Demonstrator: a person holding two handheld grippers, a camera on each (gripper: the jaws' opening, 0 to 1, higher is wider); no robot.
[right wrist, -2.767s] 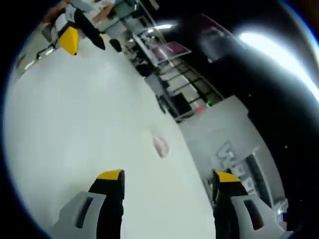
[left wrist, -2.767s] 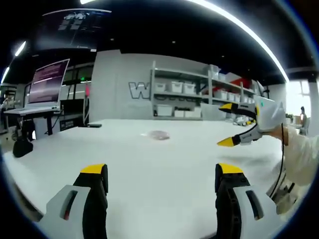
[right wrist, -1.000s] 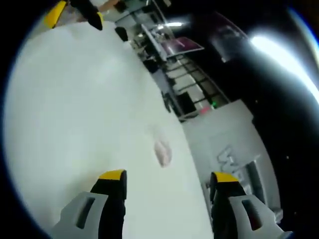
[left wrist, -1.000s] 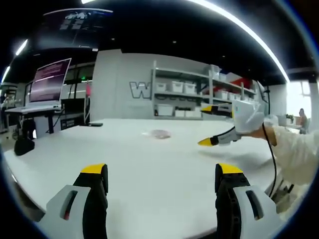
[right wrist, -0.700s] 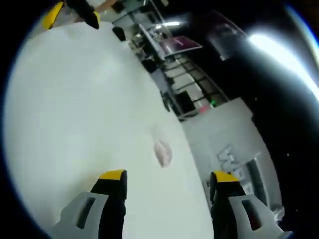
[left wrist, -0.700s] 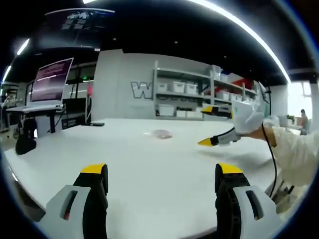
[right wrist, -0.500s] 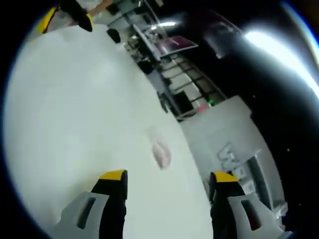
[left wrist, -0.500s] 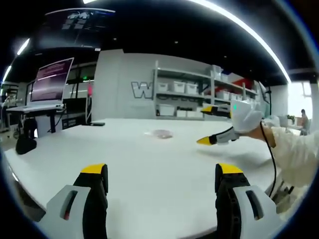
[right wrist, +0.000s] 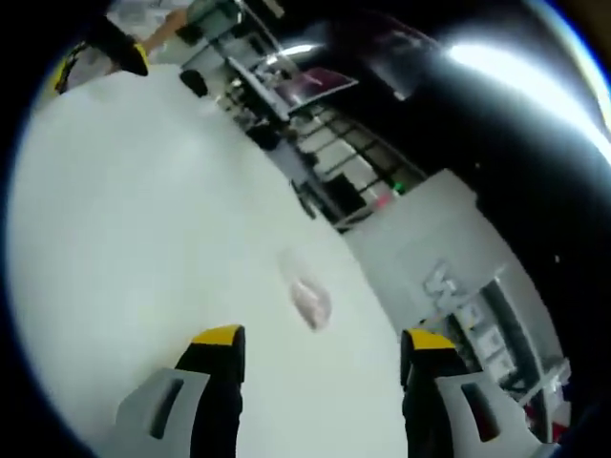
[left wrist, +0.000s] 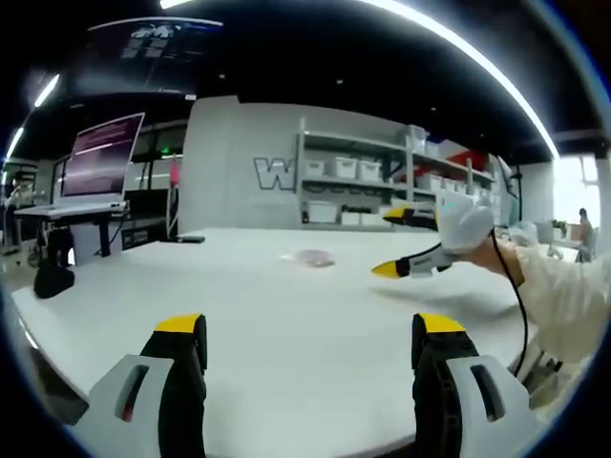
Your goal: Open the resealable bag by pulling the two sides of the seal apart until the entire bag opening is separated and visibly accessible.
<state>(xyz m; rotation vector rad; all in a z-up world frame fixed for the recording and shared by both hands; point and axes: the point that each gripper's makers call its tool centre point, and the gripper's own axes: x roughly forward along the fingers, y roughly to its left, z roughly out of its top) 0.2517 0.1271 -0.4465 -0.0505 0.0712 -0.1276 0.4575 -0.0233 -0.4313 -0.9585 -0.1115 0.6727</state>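
A small clear resealable bag point(left wrist: 312, 257) with pinkish contents lies flat on the white table point(left wrist: 286, 315), far ahead of my left gripper point(left wrist: 310, 327), which is open and holds nothing. The same bag point(right wrist: 308, 298) sits ahead of my right gripper point(right wrist: 323, 342), which is open with nothing between its yellow-tipped fingers. In the left gripper view the right gripper point(left wrist: 410, 246) reaches in from the right, held by a gloved hand point(left wrist: 465, 224), hovering above the table to the right of the bag. The left gripper's tip point(right wrist: 95, 52) peeks in at the upper left of the right gripper view.
A monitor on a stand point(left wrist: 95, 162) and a desk stand beyond the table's left side. Shelving with white bins point(left wrist: 353, 186) lines the grey back wall. A small dark object point(left wrist: 186, 239) lies at the table's far edge. A sleeve point(left wrist: 563, 291) enters from the right.
The right gripper has drifted leftward toward the bag in the left gripper view. The right gripper view has rolled and shifted, bringing the bag slightly nearer. Both grippers stay open.
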